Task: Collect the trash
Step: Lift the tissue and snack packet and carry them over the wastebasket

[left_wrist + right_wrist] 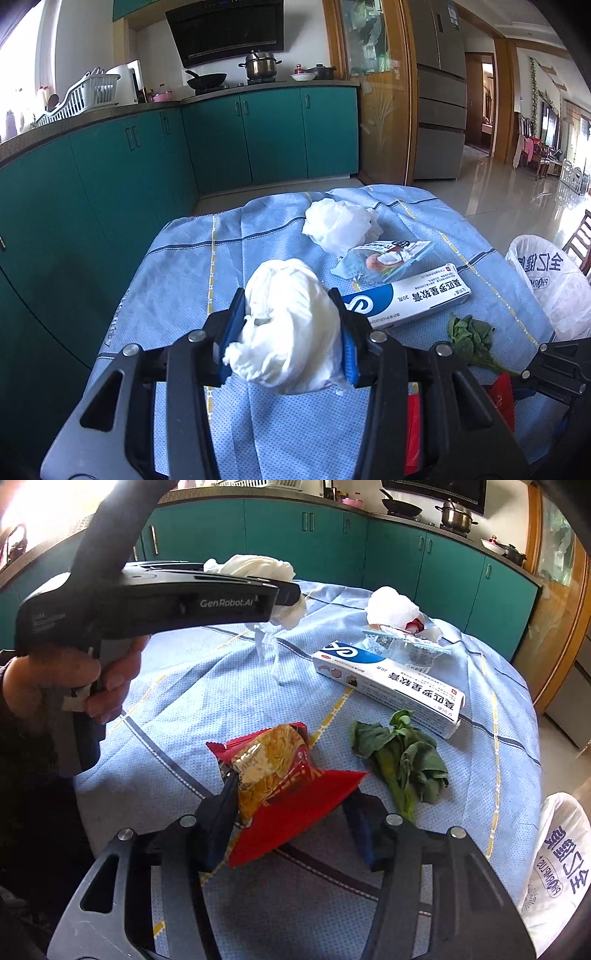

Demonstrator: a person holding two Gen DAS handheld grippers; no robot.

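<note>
Right now the left gripper point(291, 332) has its jaws clamped on a crumpled white tissue wad point(291, 325), held clear above the surface point(177, 273). The right gripper point(291, 812) straddles the red snack wrapper point(291, 794): left pad touches the wrapper edge, right pad looks just apart from it, so jaws are half-wide and not yet gripping, as far as I can tell.

Remaining trash on the blue cloth: second tissue wad point(340, 229), coconut-print packet point(384, 262) lying partly on the white ointment box point(406, 299), wilted green leaf point(402, 760) just beside the wrapper. White plastic trash bag point(554, 867) sits off the surface's right edge, mouth facing up.

How I'd do this step:
- Right: finish closing before lifting. Wrapper is thin and crinkly, it'll slip if only one pad bites. Grab across the bulged middle, not the flat red flap.
- Keep the tips off the cloth so it doesn't bunch and drag the leaf.
- Left: the loose tail of the tissue hangs low; carry high over the box and packet en route to the bag.
- Release only once fully over the bag mouth; light stuff drifts.
- Sequence the hands, the bag opening looks tight for both.
</note>
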